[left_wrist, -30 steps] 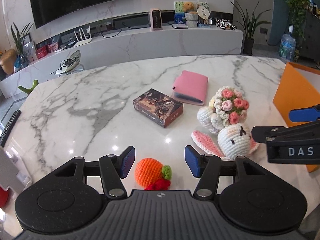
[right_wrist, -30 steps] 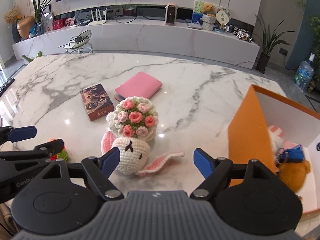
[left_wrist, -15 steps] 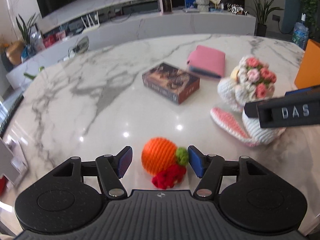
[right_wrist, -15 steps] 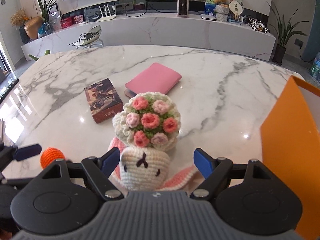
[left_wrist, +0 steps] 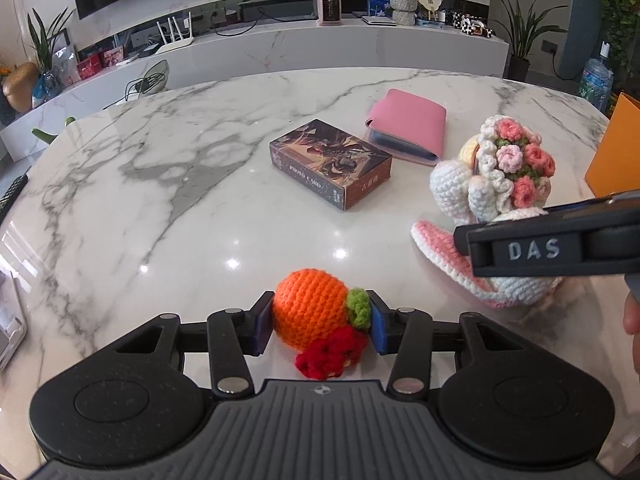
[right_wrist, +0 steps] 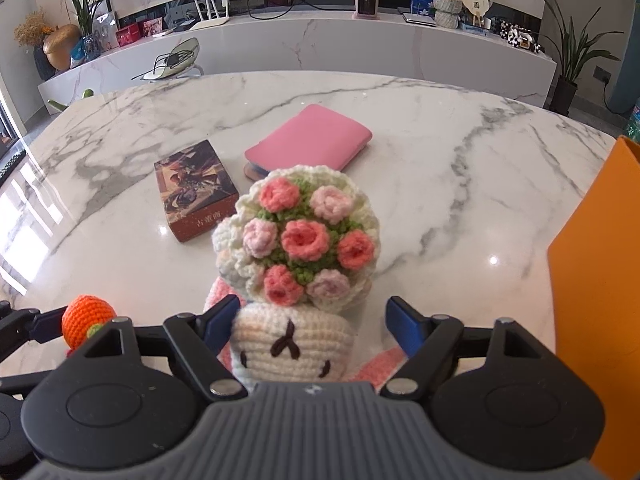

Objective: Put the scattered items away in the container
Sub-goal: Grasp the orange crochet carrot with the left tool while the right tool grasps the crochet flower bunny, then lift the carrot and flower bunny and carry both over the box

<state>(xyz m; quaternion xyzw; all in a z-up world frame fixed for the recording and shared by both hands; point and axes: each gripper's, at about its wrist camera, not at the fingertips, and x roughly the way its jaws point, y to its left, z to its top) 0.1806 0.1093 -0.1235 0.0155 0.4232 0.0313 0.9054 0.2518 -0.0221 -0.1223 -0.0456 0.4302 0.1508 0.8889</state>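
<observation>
Since a second ago both grippers have come down closer to the marble table (left_wrist: 168, 216), and the left gripper's pads, then standing clear either side of the crocheted orange (left_wrist: 310, 308), have drawn in. Now the left gripper (left_wrist: 318, 322) has its blue pads (left_wrist: 262, 328) touching the orange on both sides, jaws closing on it, with the toy still resting on the table. Well to the right of the orange, the right gripper (right_wrist: 314, 320) straddles the white crochet bunny head (right_wrist: 290, 346); its jaws are closing, the left pad just at the head's side, the right pad still apart from it, so nothing is gripped there. Just behind the bunny head, and touching it, sits the crochet bouquet (right_wrist: 304, 240). Beyond the orange lies the photo card box (left_wrist: 330, 162), with the pink wallet (left_wrist: 408, 126) just behind it. Far right of the orange stands the orange container (right_wrist: 596, 280), only its outer wall visible.
</observation>
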